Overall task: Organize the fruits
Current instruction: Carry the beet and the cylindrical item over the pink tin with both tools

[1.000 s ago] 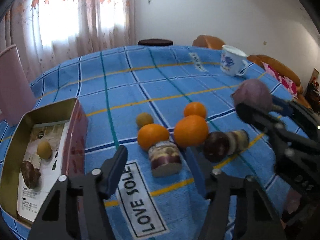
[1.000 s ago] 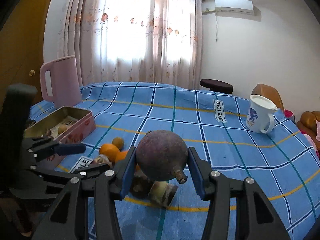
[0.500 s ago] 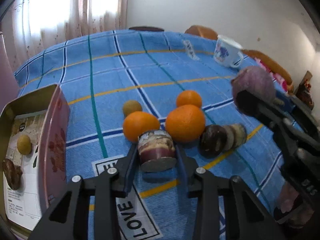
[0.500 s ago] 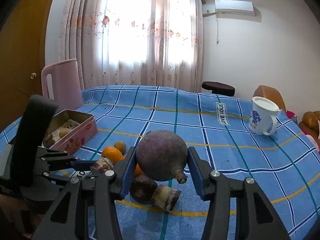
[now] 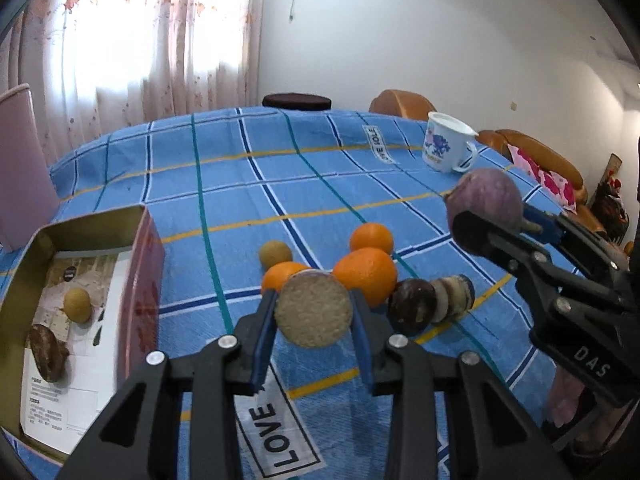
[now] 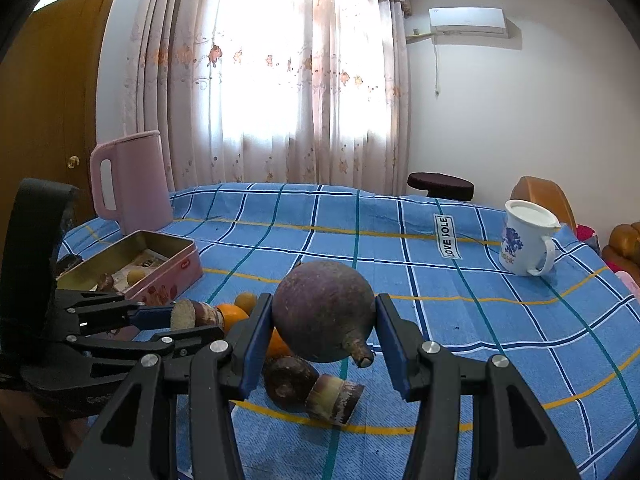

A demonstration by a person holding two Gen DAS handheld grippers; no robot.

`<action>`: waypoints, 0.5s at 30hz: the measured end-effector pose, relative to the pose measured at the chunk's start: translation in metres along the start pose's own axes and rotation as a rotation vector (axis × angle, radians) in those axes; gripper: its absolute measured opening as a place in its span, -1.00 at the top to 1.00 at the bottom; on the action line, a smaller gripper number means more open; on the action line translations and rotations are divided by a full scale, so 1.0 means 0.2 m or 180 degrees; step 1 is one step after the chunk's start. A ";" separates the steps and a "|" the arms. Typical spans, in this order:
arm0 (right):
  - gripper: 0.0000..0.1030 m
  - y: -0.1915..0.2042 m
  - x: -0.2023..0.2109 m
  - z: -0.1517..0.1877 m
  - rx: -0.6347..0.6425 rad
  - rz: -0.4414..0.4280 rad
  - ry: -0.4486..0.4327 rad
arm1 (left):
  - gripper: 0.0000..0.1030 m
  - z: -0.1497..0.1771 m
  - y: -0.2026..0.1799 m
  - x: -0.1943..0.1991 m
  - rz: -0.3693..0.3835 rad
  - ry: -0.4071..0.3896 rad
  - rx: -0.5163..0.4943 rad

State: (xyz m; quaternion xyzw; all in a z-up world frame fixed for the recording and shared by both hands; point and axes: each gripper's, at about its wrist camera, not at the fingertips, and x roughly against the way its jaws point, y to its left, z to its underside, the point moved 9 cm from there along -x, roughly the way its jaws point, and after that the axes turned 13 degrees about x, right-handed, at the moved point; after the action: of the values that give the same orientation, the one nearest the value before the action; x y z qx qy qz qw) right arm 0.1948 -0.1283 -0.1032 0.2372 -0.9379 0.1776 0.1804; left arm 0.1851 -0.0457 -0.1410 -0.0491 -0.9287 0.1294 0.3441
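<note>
My left gripper (image 5: 314, 314) is shut on a short purple cane piece (image 5: 314, 312), held just above the cloth with its pale cut face toward the camera. My right gripper (image 6: 324, 316) is shut on a round purple fruit (image 6: 324, 312) with a stub stem, held in the air to the right. Three oranges (image 5: 366, 276) and a small tan fruit (image 5: 274, 254) lie behind the cane piece. A dark purple fruit (image 5: 412, 306) and a second cane piece (image 5: 452, 298) lie beside them. The open tin box (image 5: 140, 280) at left holds a tan fruit (image 5: 77, 305) and a dark brown piece (image 5: 48, 352).
A white mug (image 5: 446, 148) with a blue print stands at the far right of the blue checked tablecloth (image 5: 240, 184). A pink kettle (image 6: 132, 184) stands behind the tin. A dark stool (image 6: 440, 186) and orange seats lie beyond the table's far edge.
The left gripper came forward around the cane piece, shut on it and lifted it off the cloth, tipping its cut end toward the camera. The right gripper kept still with the purple fruit.
</note>
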 end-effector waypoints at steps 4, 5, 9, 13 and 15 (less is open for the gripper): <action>-0.01 0.00 0.02 -0.01 -0.0011 -0.0029 -0.0069 | 0.29 -0.02 0.00 0.04 -0.0044 -0.0152 -0.0031; -0.01 0.00 0.02 -0.01 -0.0011 -0.0038 -0.0084 | 0.29 -0.02 0.00 0.05 -0.0055 -0.0183 -0.0040; -0.01 0.01 0.04 -0.02 -0.0009 -0.0055 -0.0139 | 0.29 -0.03 -0.01 0.08 -0.0097 -0.0303 -0.0069; -0.01 0.01 0.05 -0.03 -0.0004 -0.0062 -0.0189 | 0.29 -0.05 -0.01 0.11 -0.0136 -0.0421 -0.0075; -0.01 0.01 0.05 -0.03 -0.0002 -0.0065 -0.0208 | 0.29 -0.05 0.00 0.12 -0.0147 -0.0468 -0.0070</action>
State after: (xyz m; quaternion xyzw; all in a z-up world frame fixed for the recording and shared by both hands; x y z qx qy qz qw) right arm 0.1863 -0.1283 -0.0941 0.2524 -0.9409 0.1676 0.1515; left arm 0.1735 -0.0392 -0.1181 -0.0219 -0.9537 0.1145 0.2772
